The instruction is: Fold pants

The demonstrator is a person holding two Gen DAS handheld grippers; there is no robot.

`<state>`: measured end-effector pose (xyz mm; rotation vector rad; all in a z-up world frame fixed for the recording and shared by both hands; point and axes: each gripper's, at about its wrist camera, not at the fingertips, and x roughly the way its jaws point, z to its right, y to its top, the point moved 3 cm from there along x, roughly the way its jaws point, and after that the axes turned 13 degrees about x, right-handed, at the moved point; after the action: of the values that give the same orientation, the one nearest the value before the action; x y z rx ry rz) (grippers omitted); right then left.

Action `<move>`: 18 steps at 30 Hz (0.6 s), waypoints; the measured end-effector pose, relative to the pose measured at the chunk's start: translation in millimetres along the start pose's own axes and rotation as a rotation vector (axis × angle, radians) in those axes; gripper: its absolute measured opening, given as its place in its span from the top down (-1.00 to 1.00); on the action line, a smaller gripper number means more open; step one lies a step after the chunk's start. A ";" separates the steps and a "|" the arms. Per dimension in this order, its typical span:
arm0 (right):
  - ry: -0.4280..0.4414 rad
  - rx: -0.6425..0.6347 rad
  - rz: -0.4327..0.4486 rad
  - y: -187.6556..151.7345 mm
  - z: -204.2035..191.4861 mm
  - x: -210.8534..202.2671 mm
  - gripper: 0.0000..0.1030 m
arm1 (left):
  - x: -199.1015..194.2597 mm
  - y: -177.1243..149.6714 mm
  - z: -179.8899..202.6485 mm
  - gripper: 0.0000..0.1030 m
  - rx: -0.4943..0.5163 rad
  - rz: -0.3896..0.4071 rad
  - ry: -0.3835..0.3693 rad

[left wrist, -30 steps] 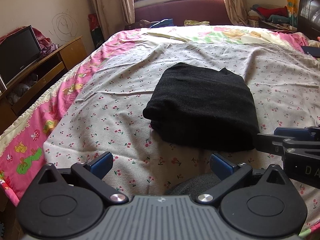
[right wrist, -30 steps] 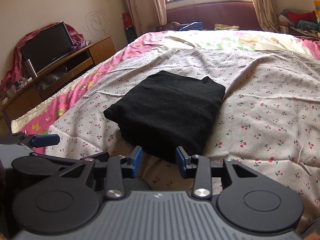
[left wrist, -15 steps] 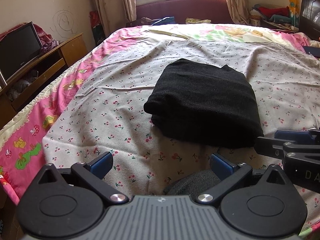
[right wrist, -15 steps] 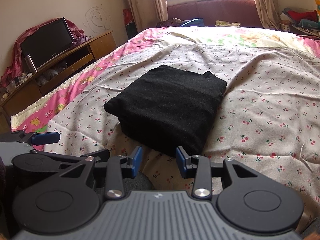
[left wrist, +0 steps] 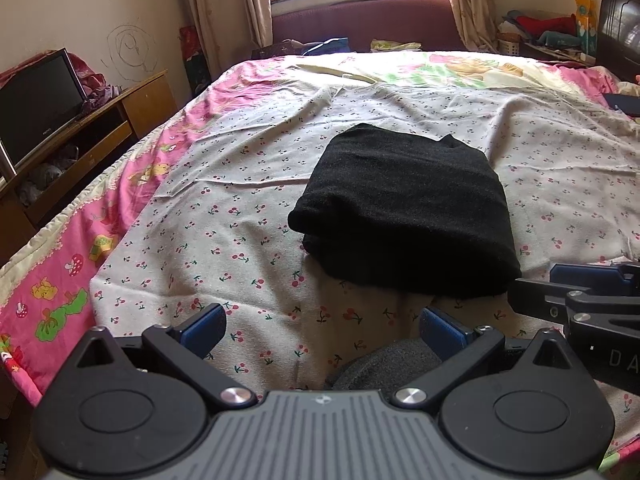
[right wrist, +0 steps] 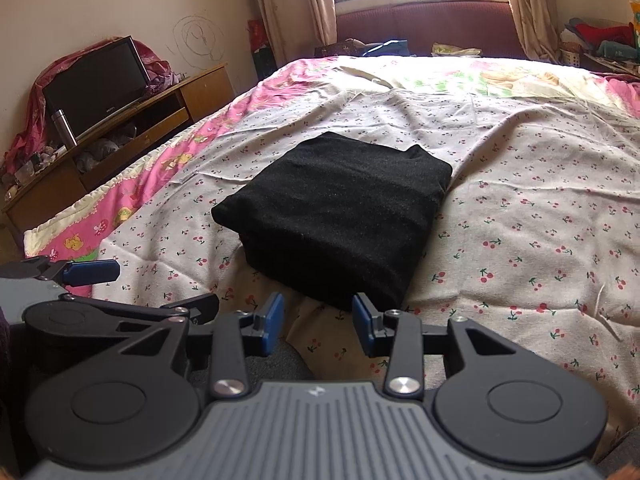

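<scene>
The black pants (left wrist: 404, 208) lie folded in a compact rectangle on the cherry-print sheet (left wrist: 224, 208); they also show in the right wrist view (right wrist: 336, 216). My left gripper (left wrist: 322, 326) is wide open and empty, held back from the near edge of the pants. My right gripper (right wrist: 318, 322) is open with a narrower gap, empty, just short of the pants' near edge. The right gripper shows at the right in the left wrist view (left wrist: 580, 288), and a left fingertip (right wrist: 90, 272) at the left in the right wrist view.
The bed has a pink cartoon quilt (left wrist: 52, 280) along its left side. A wooden TV stand (right wrist: 132, 128) with a television (right wrist: 96, 84) stands to the left. A window seat (left wrist: 360, 28) and a cluttered shelf (left wrist: 552, 36) are at the back.
Both grippers have drawn back and risen a little from the folded pants. The pants have not moved. Jaw openings look unchanged.
</scene>
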<state>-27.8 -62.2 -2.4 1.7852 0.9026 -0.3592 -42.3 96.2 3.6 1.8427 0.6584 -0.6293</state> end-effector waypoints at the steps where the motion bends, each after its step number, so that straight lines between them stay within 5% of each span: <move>1: 0.003 0.000 0.004 0.0 -0.4 -1.8 0.23 | -2.3 0.7 0.3 -1.00 0.003 0.003 0.003; 11: 0.057 0.029 0.038 2.6 -1.2 -19.0 0.23 | -26.6 14.5 -0.1 -1.00 0.034 0.026 0.063; 18: 0.046 0.078 0.059 10.5 12.5 -18.0 0.23 | -12.5 28.6 10.4 -1.00 0.042 0.030 0.021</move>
<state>-30.1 -82.4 10.8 1.8943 0.8766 -0.3199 -32.7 75.6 27.3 1.8975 0.6348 -0.6089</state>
